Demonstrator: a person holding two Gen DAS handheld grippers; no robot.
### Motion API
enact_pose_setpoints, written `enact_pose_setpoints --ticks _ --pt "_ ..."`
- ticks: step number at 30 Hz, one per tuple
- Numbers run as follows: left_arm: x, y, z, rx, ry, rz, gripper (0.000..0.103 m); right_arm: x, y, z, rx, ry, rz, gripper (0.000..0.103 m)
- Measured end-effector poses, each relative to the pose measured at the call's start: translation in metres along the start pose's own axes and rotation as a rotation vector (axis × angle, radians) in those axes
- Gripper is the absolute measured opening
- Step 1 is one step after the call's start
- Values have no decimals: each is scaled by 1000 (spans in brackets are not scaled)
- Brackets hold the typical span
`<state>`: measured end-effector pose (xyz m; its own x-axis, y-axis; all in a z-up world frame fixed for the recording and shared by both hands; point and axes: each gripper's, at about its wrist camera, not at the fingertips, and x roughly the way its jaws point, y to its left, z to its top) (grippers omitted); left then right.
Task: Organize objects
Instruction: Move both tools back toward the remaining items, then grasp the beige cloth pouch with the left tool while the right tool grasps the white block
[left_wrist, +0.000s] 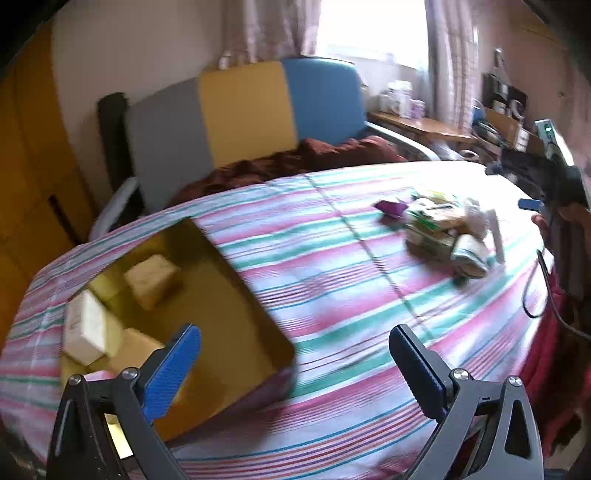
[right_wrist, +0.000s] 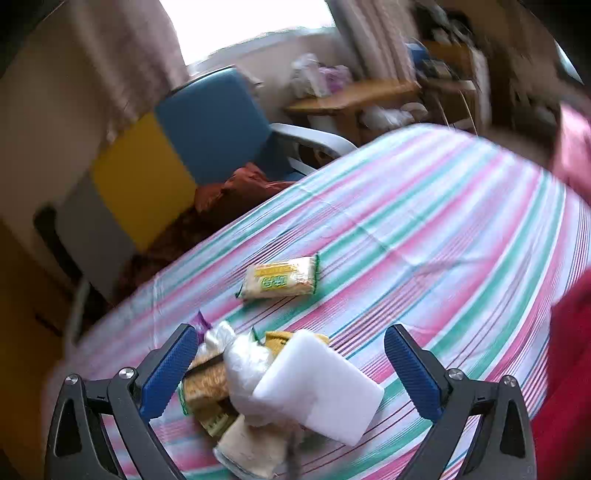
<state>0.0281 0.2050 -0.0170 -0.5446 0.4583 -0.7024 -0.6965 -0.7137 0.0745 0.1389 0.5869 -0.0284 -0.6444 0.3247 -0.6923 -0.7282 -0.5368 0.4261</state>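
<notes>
Two hand-held grippers over a table w/ a pink, green and white striped cloth, both blurred by motion. The left gripper stands released, its two blue ribbed pads spread wide w/ nothing between them, above the near right corner of a shallow yellow-brown cardboard box. Inside that box, approx. four pale block-shaped packets lie at mixed angles toward the left end; the exact count is blurred. Well apart from the box, toward the right of the left wrist view, sits a loose pile of snack packets w/ one purple wrapper at its near-left edge. The right gripper is likewise released, pads apart, hanging right above this pile; nothing is clamped. In its view, one flat white rectangular block, smooth and matte, rests tilted on top, touching a crinkly clear plastic bag; under these lie approx. three yellow-green wrapped biscuit packs and one pale pack at the bottom edge. One more yellow biscuit packet, glossy w/ green crimped ends, lies alone on the cloth beyond the pile. Behind the table: one chair w/ grey, yellow and blue panels, rust-brown fabric heaped on its seat, and a wooden side table by the curtained window.
</notes>
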Motion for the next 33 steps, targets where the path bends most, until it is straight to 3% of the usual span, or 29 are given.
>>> enact_pose_setpoints --ticks 7,13,18,27,33 --pt "31 -45 22 63 27 -146 102 4 -11 -5 94 57 94 103" --pt "63 -81 42 93 79 -313 82 10 -20 -5 142 82 137 103" --pt "82 -115 55 123 100 -424 79 13 -20 -5 149 90 160 103" --pt "118 -171 73 223 138 -483 75 16 -22 -5 165 107 195 103" --pt "152 -196 77 221 209 -493 59 20 -22 -5 167 126 200 103"
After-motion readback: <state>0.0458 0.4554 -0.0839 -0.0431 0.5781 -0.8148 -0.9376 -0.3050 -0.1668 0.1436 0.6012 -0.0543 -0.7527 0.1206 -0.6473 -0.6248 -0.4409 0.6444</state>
